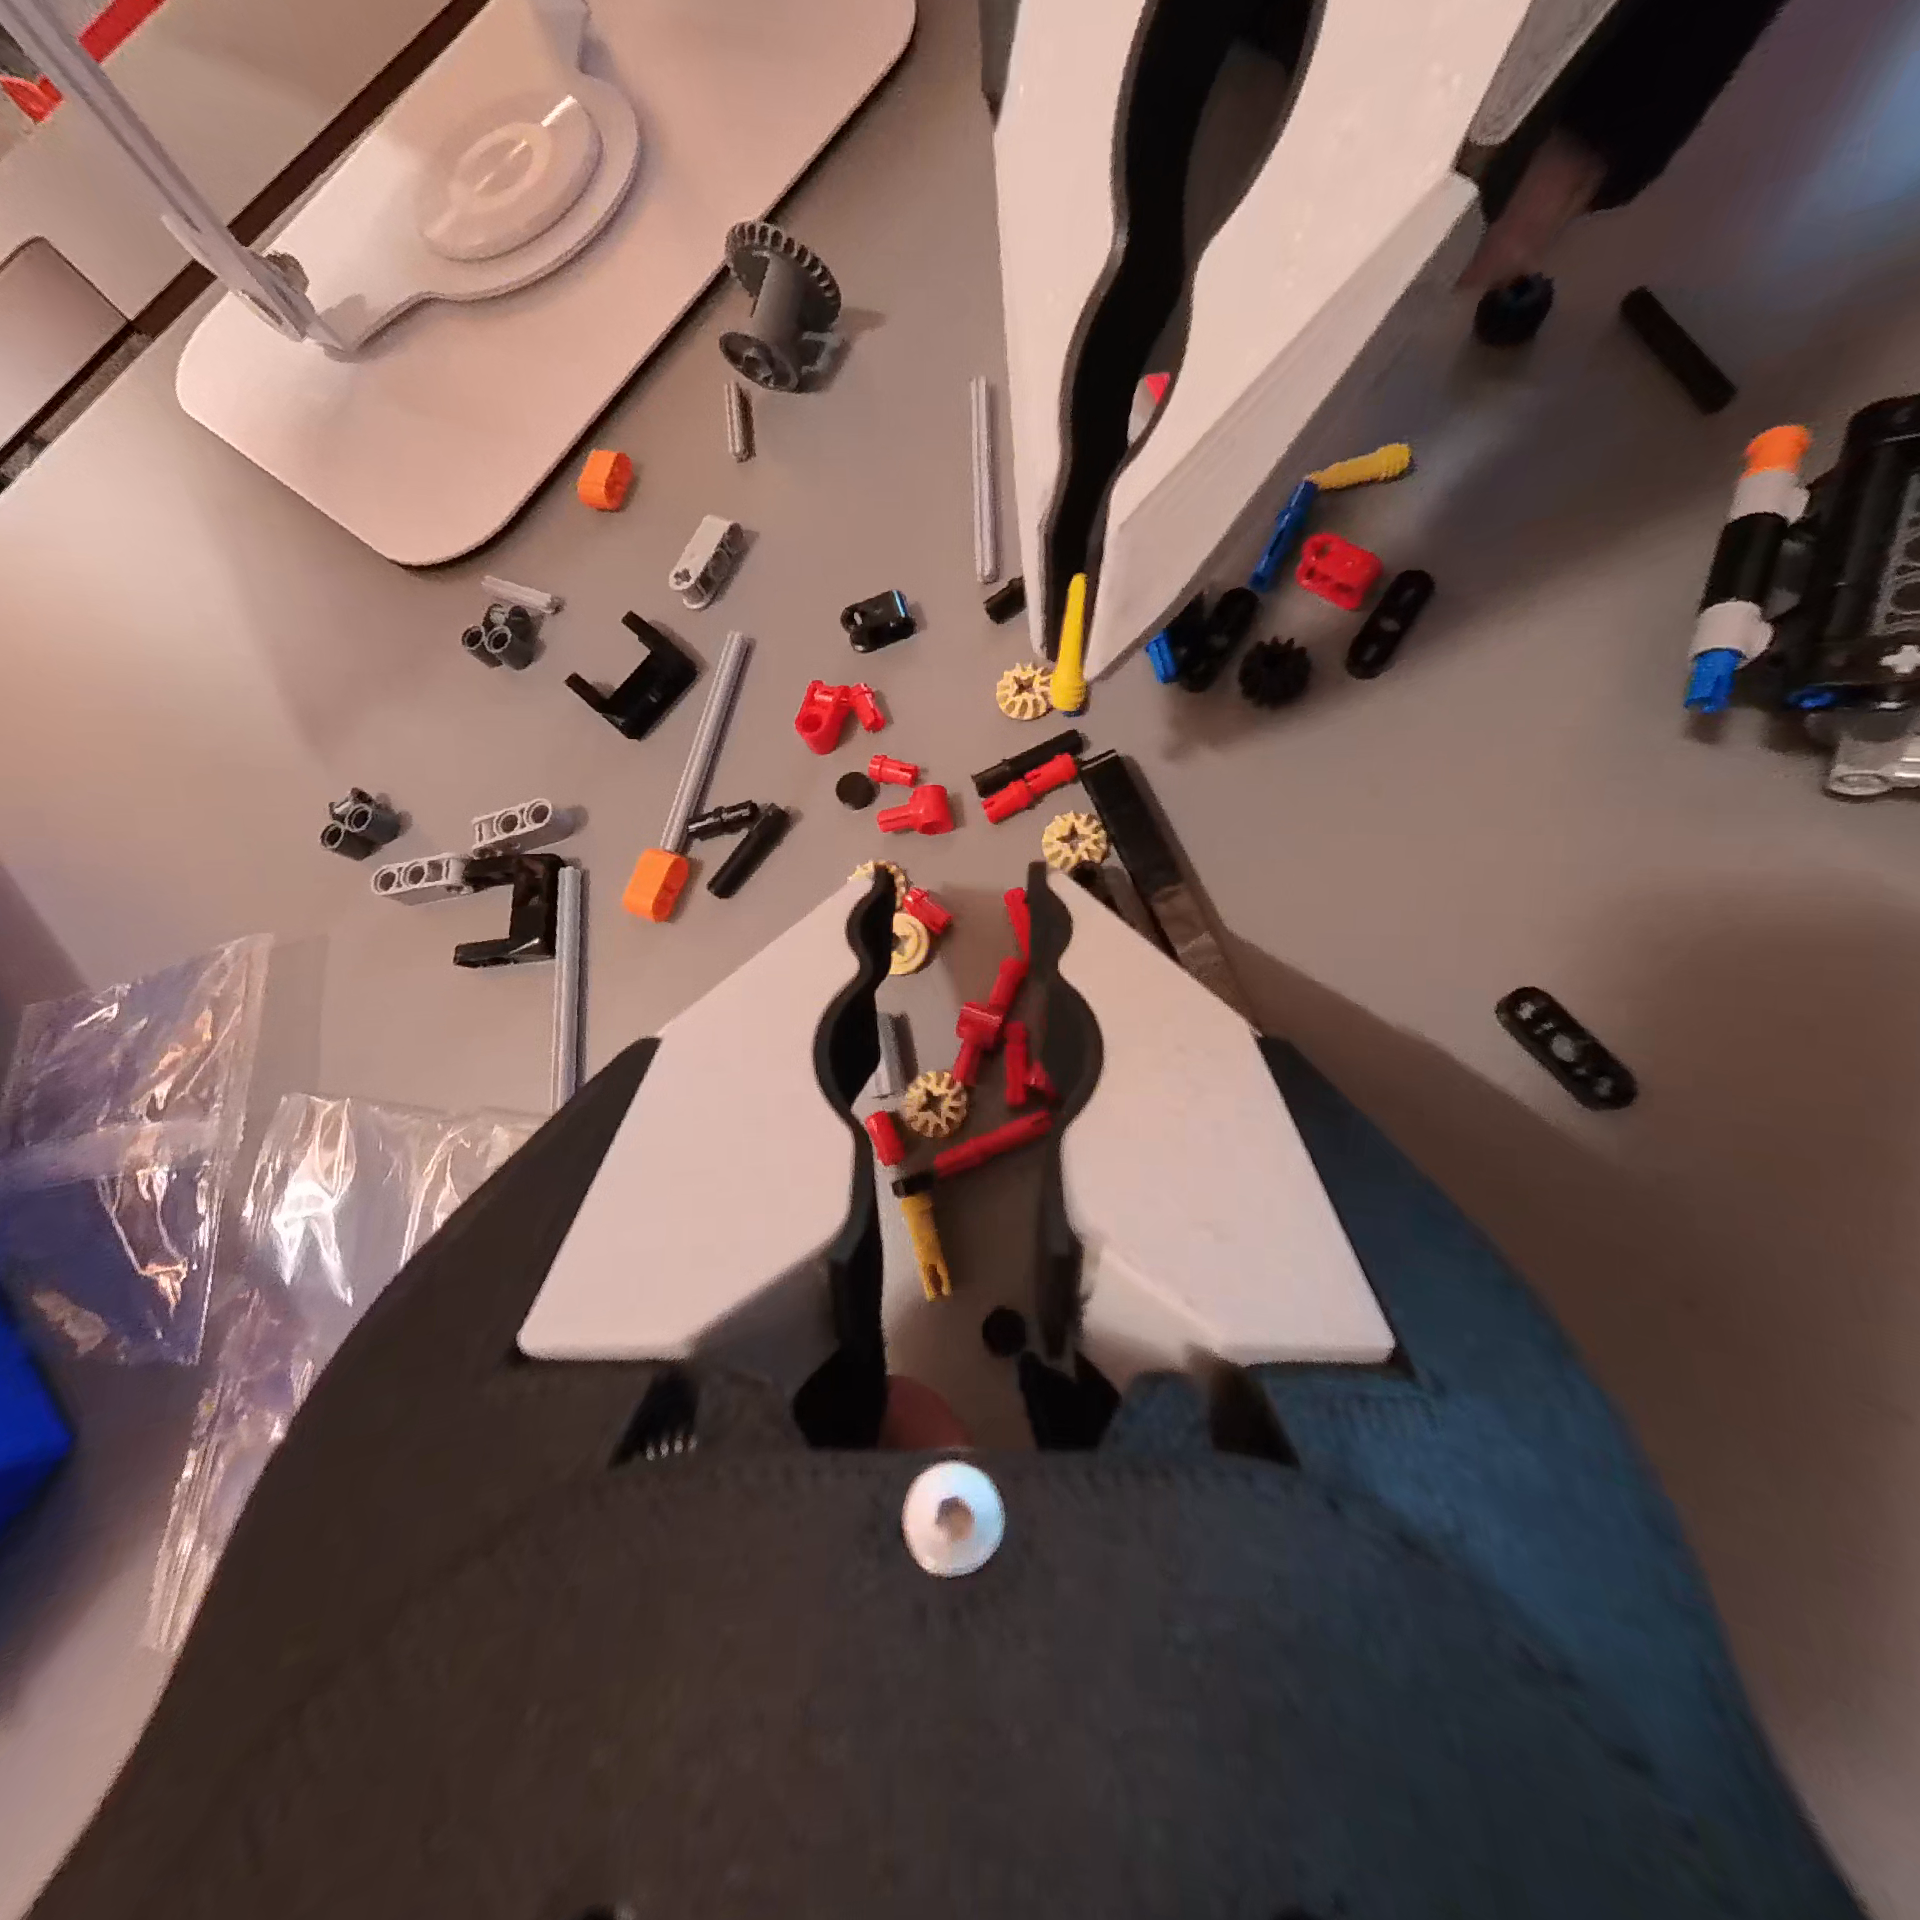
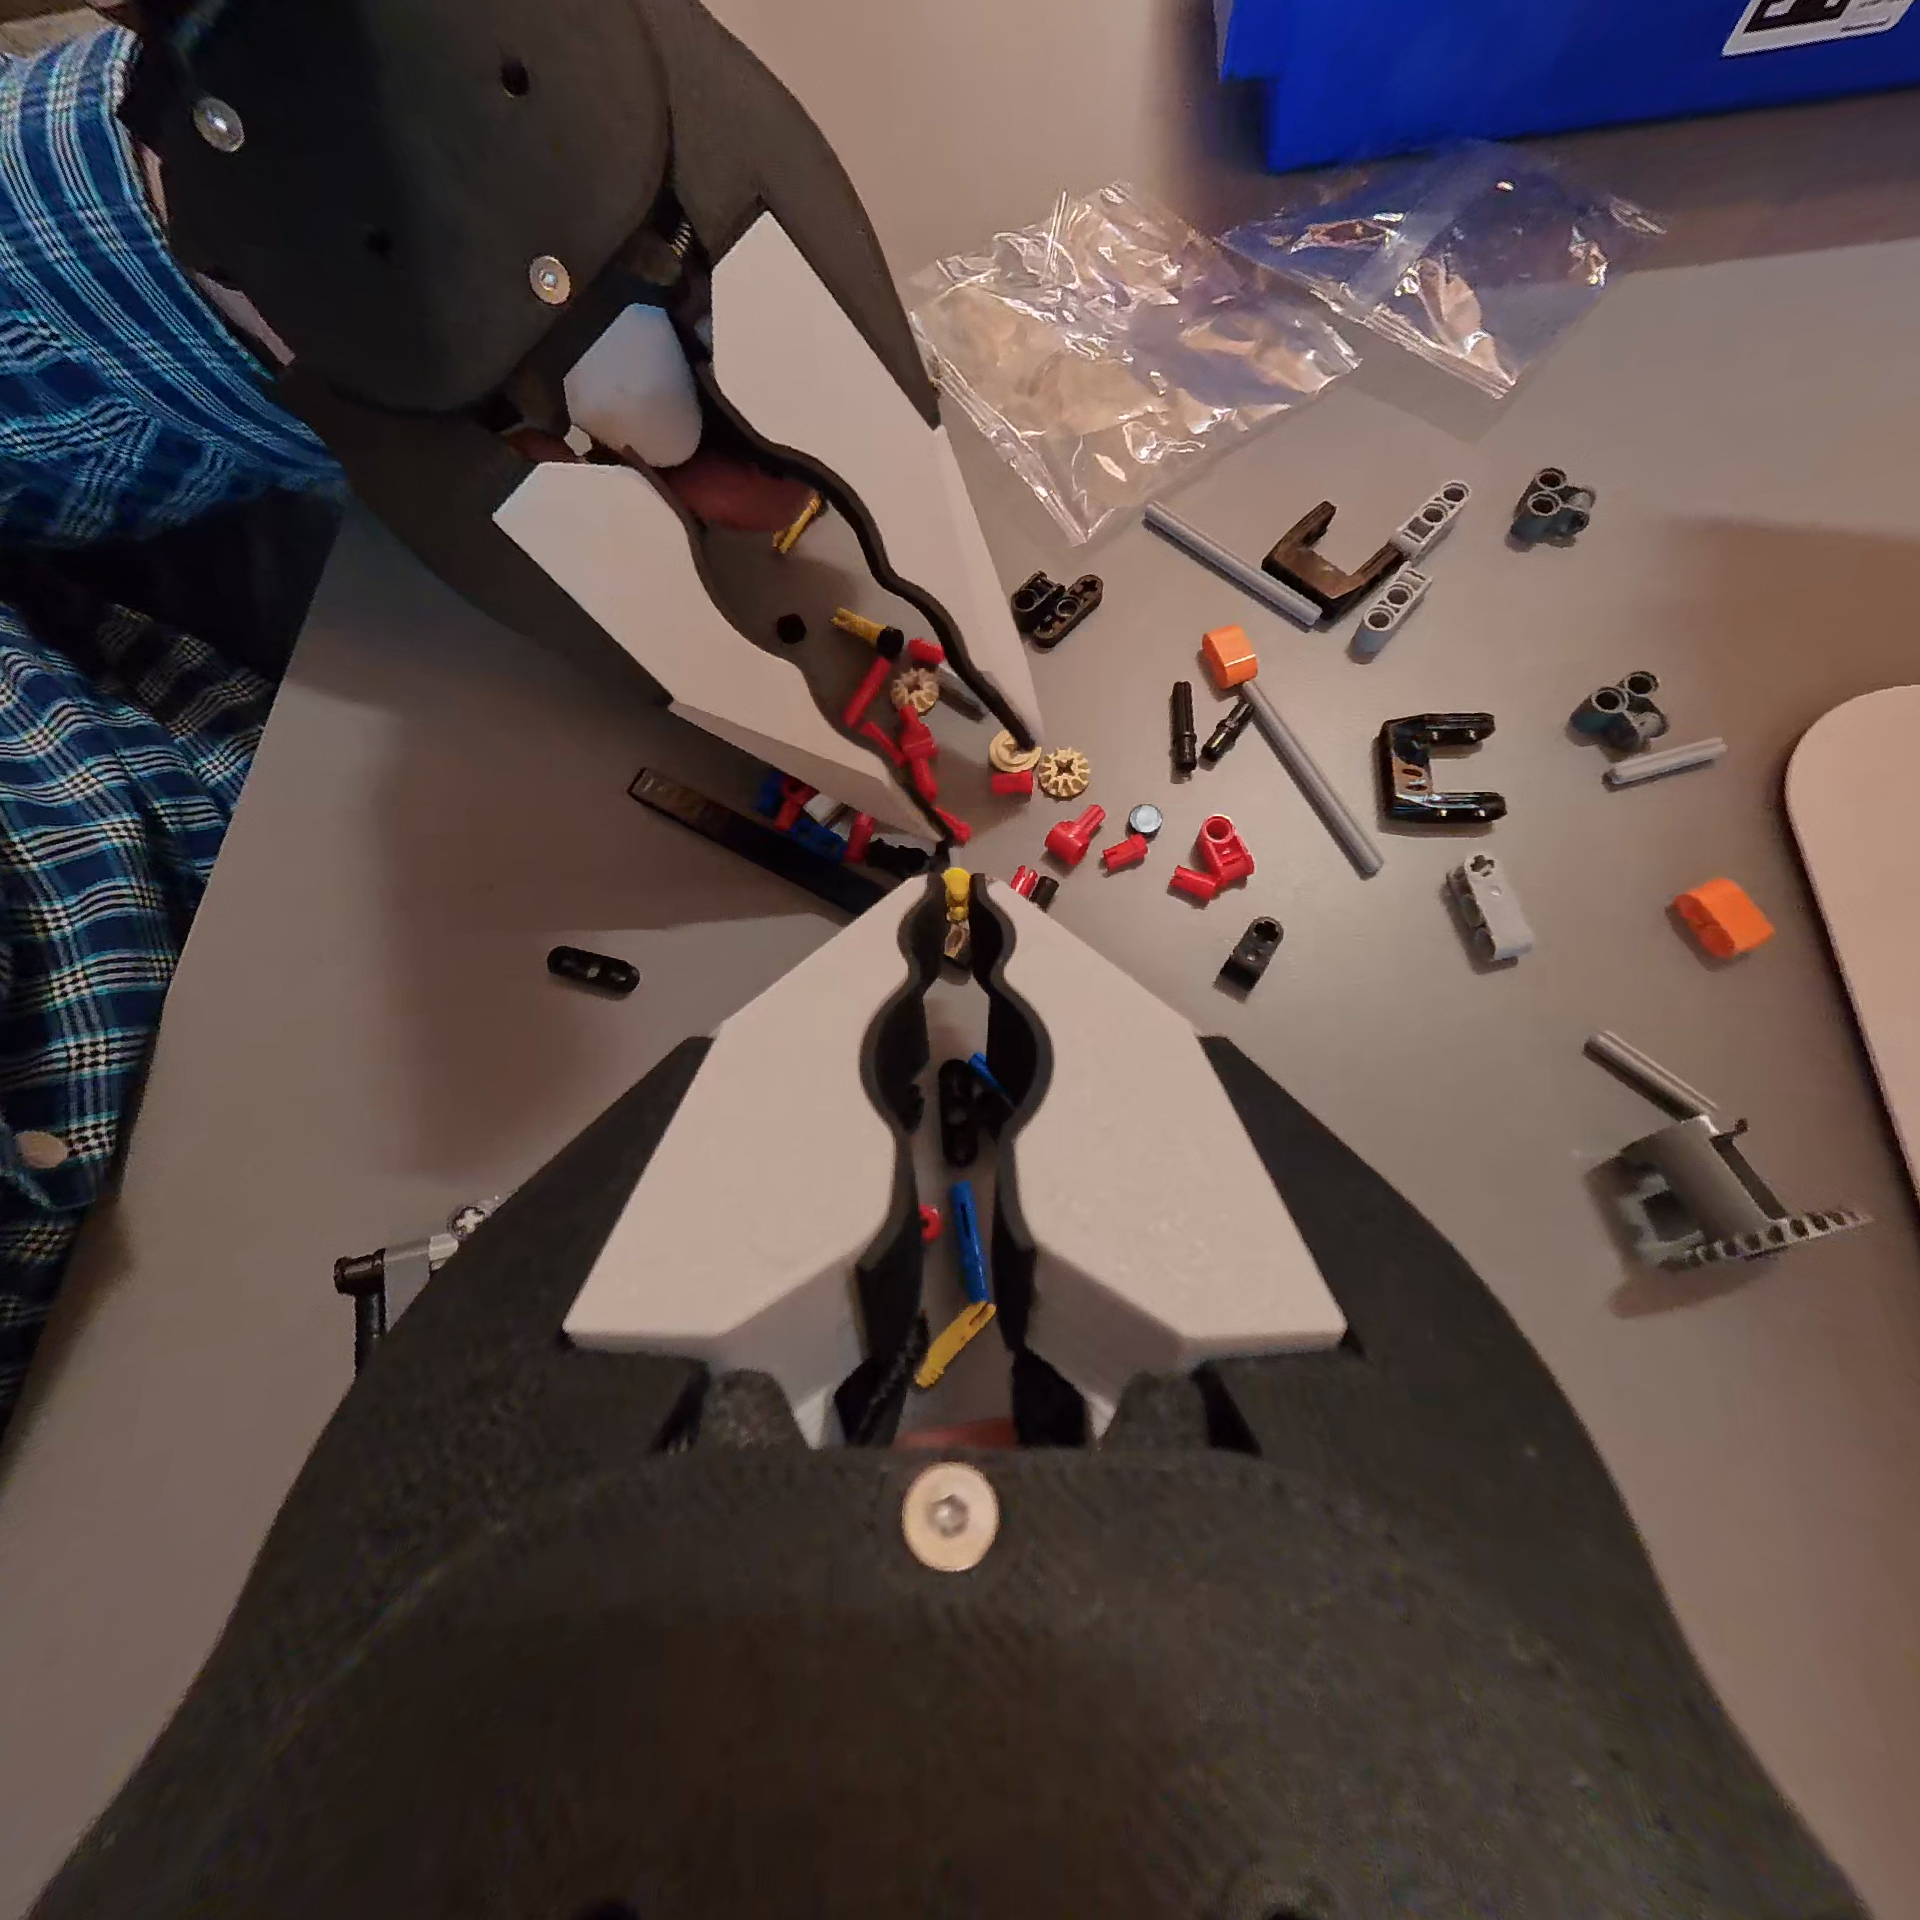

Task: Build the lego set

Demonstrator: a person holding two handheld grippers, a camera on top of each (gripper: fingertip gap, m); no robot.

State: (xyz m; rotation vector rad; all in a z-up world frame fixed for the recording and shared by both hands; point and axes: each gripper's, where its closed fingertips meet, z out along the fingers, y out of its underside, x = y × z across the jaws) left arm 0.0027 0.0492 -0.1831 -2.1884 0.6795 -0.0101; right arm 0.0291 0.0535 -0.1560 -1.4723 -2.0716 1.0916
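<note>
My right gripper [image 2: 956, 883] is shut on a small yellow pin [image 2: 955, 891] and holds it by its tips just above the grey table; in the left wrist view that gripper [image 1: 1075, 649] comes down from the top with the yellow pin [image 1: 1070, 644] sticking out beside a tan gear [image 1: 1023, 691]. My left gripper [image 1: 956, 883] is open and empty, over a scatter of red pins [image 1: 982, 1023] and tan gears [image 1: 935, 1103]. In the right wrist view it [image 2: 992, 779] faces my right gripper, tips close. A part-built black model [image 1: 1849, 582] lies at the right.
Loose parts cover the table: grey axles [image 1: 707, 743], orange pieces [image 1: 657, 883], black brackets [image 2: 1439, 769], a long black beam [image 1: 1143, 842], a grey toothed gear piece [image 2: 1714, 1205]. Clear plastic bags [image 2: 1122, 343] and a blue box [image 2: 1558, 73] lie beyond. A white stand base [image 1: 436, 312] sits far left.
</note>
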